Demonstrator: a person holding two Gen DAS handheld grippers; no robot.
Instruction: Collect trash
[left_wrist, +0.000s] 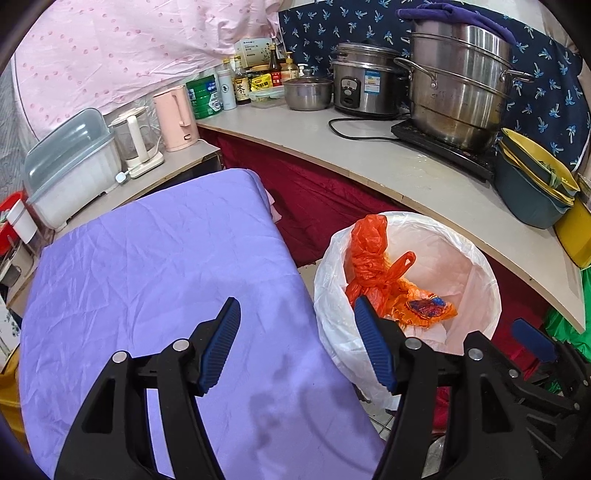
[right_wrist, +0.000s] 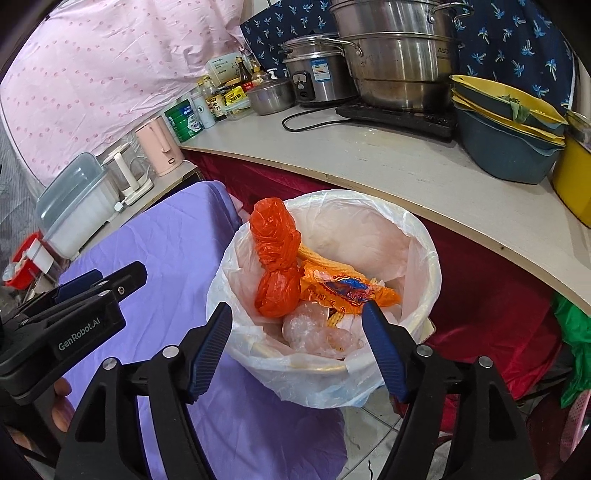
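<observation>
A bin lined with a white plastic bag (left_wrist: 476, 254) (right_wrist: 424, 236) stands on the floor between the purple-covered table (left_wrist: 155, 266) (right_wrist: 173, 236) and the counter. Inside lie an orange plastic bag (left_wrist: 369, 254) (right_wrist: 275, 254), an orange snack wrapper (left_wrist: 428, 308) (right_wrist: 347, 290) and crumpled clear plastic (right_wrist: 317, 332). My left gripper (left_wrist: 297, 345) is open and empty, over the table's right edge next to the bin. My right gripper (right_wrist: 299, 350) is open and empty, just above the bin's near rim. The left gripper also shows in the right wrist view (right_wrist: 81, 291).
A curved counter (left_wrist: 424, 177) (right_wrist: 406, 166) behind the bin carries steel pots (left_wrist: 458, 85), a rice cooker (left_wrist: 365, 81), stacked basins (left_wrist: 532, 184), bottles and a pink kettle (left_wrist: 175, 118). Red cloth hangs below it. A lidded box (left_wrist: 70, 166) stands left. Green bag (right_wrist: 572, 332) at right.
</observation>
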